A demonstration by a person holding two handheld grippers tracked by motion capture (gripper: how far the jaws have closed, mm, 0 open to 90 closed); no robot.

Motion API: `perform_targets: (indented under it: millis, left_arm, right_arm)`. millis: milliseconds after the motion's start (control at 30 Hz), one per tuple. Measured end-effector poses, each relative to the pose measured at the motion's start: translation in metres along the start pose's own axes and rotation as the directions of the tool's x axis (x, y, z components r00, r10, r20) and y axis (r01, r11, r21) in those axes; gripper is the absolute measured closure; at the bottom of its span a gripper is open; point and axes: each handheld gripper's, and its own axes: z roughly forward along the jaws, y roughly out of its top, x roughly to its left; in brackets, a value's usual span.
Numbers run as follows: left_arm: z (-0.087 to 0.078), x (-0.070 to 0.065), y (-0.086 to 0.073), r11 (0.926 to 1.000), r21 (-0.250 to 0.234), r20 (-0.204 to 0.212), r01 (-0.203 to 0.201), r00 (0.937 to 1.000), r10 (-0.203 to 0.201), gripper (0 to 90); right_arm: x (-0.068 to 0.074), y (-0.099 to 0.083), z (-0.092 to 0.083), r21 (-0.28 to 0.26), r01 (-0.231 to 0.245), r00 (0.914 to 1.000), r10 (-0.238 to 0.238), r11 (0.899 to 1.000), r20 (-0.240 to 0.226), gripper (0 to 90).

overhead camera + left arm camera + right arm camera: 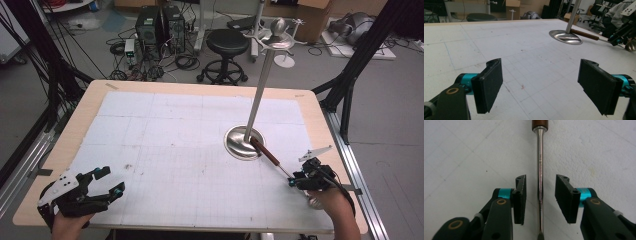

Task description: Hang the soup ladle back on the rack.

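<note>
Brown-handled, silver-shafted ladle (539, 170), shiny silver stand (245, 142), white gridded mat (175, 150), black hand-held gripper (540, 198) with teal accents

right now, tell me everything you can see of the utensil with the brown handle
The utensil has a dark brown, wood-like handle and a thin shiny metal shank. It lies on the white mat, handle end resting on the stand's round steel base. The shank runs between the right gripper's jaws; gaps show on both sides.

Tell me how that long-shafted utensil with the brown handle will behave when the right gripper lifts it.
The utensil looks rigid, with a thin polished metal shaft, so it may slip or twist between the right gripper fingers. Its brown handle rests on the stand's base, so that end will probably drag or swing down when lifted.
</note>
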Motion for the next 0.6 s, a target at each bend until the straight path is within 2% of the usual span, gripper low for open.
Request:
perform_targets:
  millis: [67,367,467,600]
  left_arm:
    - [-0.0001,-0.0001,0.0000,1.0000,0.000,-0.001,0.001,1.0000,-0.001,20.5]
    - [-0.0005,0.0007,-0.0001,1.0000,0.003,-0.003,0.002,1.0000,-0.002,20.6]
    - [-0.0003,0.0006,-0.0001,1.0000,0.006,-0.004,0.001,1.0000,-0.001,20.6]
    - [-0.0005,0.0007,-0.0001,1.0000,0.006,-0.005,0.001,1.0000,-0.001,20.7]
  right_arm:
    - [-0.0006,0.0006,0.0018,0.015,0.003,1.0000,-0.003,1.000,0.004,67.4]
    - [-0.0025,-0.0020,0.0057,0.022,-0.011,0.9999,0.011,1.000,-0.002,77.1]
    - [-0.0012,-0.0002,0.0064,0.030,0.019,0.9998,-0.019,0.999,-0.010,82.5]
    - [-0.0007,0.0008,0.0061,0.040,0.014,0.9999,-0.014,0.999,-0.007,83.0]
